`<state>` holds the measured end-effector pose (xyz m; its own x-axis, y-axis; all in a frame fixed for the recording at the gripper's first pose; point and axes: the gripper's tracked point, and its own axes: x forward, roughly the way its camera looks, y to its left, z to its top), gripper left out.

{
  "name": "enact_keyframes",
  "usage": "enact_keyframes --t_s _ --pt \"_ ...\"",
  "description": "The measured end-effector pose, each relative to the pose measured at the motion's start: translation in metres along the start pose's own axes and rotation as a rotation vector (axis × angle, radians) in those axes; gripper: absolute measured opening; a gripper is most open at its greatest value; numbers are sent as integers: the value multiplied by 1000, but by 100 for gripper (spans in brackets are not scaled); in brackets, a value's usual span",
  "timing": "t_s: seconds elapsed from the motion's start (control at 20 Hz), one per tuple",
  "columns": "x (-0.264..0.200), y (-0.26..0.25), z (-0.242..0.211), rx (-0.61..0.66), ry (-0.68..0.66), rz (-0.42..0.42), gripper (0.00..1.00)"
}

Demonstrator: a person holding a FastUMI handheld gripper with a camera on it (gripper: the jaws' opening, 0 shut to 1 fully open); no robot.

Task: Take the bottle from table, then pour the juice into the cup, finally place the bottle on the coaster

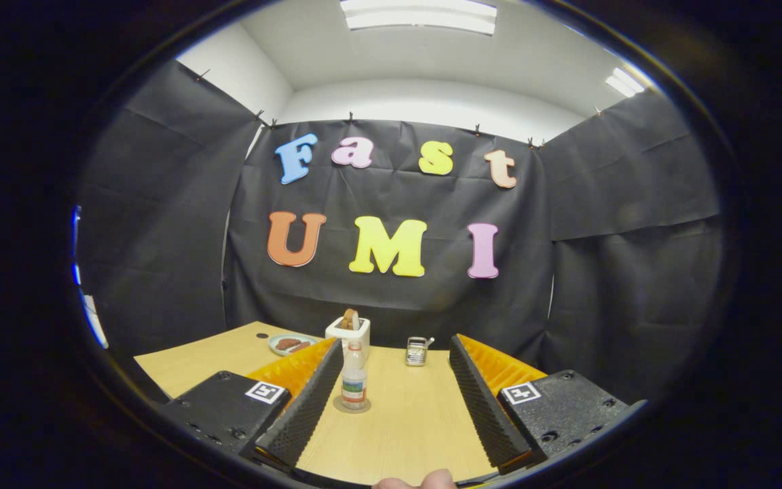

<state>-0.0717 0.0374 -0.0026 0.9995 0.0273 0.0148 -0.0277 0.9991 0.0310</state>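
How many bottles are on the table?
1. The bottle stands upright on a clear coaster, between the open jaws, nearer the left one. Others may hide behind the fingers.

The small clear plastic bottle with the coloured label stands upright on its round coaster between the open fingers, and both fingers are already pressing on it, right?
Not quite. The gripper view shows the small clear plastic bottle upright on the round coaster, but the gripper is wide open: the bottle stands close by the left finger, with none pressing on it and a wide gap to the right finger.
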Motion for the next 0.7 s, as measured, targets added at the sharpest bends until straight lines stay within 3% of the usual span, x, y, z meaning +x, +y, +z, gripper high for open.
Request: enact_keyframes --t_s 0.7 --pt "9 8 -7 -1 1 0 100"
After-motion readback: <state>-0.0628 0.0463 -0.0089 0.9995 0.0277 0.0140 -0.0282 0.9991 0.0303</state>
